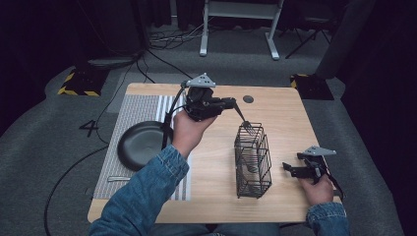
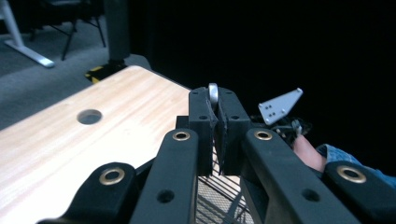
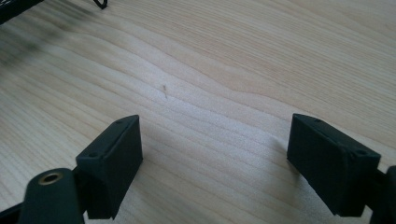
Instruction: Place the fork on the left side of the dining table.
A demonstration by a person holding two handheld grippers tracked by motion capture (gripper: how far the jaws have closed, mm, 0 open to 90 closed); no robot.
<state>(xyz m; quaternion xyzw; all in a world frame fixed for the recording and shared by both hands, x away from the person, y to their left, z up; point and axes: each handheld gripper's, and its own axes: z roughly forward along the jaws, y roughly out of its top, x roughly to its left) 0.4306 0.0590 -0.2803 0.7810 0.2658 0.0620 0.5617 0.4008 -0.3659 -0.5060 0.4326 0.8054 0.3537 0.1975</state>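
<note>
Left gripper (image 1: 231,104): we see it pinching a fork (image 1: 244,119), tines over the basket (image 1: 253,160) mid-table.
Right gripper (image 1: 295,169): spread wide, low by the table's (image 1: 285,113) right edge.
Pan (image 1: 142,145): on the mat (image 1: 140,110), left side.

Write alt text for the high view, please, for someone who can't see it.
A person's left gripper lowers a fork into a black wire basket on a wooden table. The open right gripper rests nearby; a dark plate sits on a striped mat.
</note>
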